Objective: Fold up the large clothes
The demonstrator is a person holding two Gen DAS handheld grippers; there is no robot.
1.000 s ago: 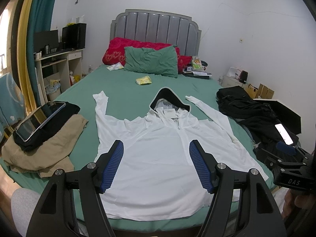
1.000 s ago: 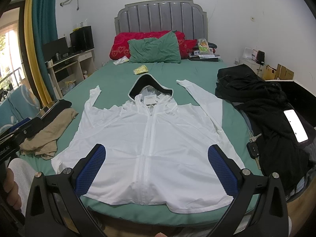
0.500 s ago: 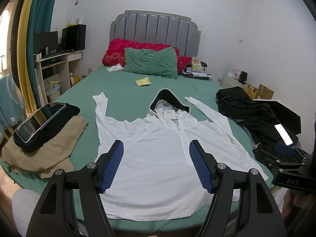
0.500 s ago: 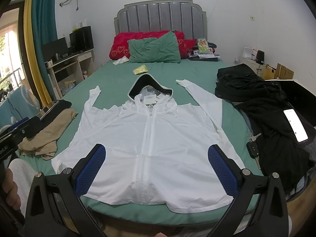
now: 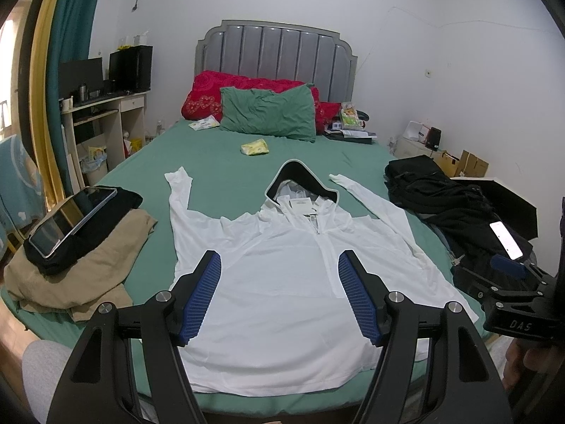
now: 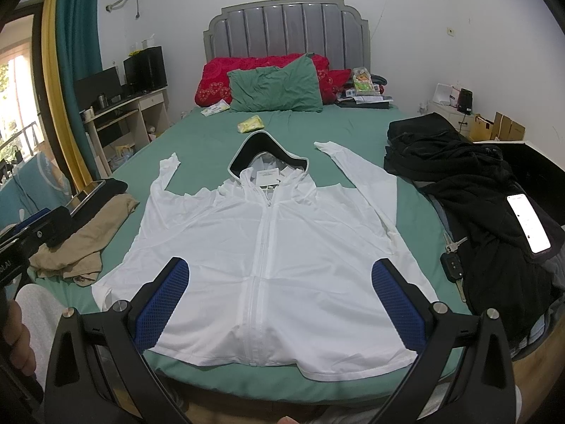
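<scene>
**White jacket flat on the bed, both hand-held grippers wide apart above its hem**

I see the white hooded jacket point(image 6: 268, 247) spread face up on the green bed point(image 6: 339, 130), zipped down the middle, hood pointing toward the headboard and both sleeves angled outward and up. Its hem lies along the bed's near edge, closest to me.

My left hand-held gripper point(image 5: 279, 296) hovers in front of the jacket's lower half, to the left of the zipper; its blue pads point(image 5: 201, 293) stand well apart with nothing between them. My right hand-held gripper point(image 6: 282, 300) is likewise spread wide, straddling the zipper line above the hem, holding nothing. I cannot tell whether either touches the fabric.

Left of the jacket, near the bed's edge, lies a tan garment point(image 5: 84, 272) with a black piece and a tablet point(image 5: 70, 219) on top. On the right, just beside the right sleeve, sits a heap of black clothes point(image 6: 469, 180) with a lit phone point(image 6: 529, 222) on it and a car key point(image 6: 453, 265) at its near edge. Beyond the hood lie a yellow packet point(image 6: 251, 123), a green pillow point(image 6: 277, 88) and red pillows point(image 6: 219, 74).
</scene>
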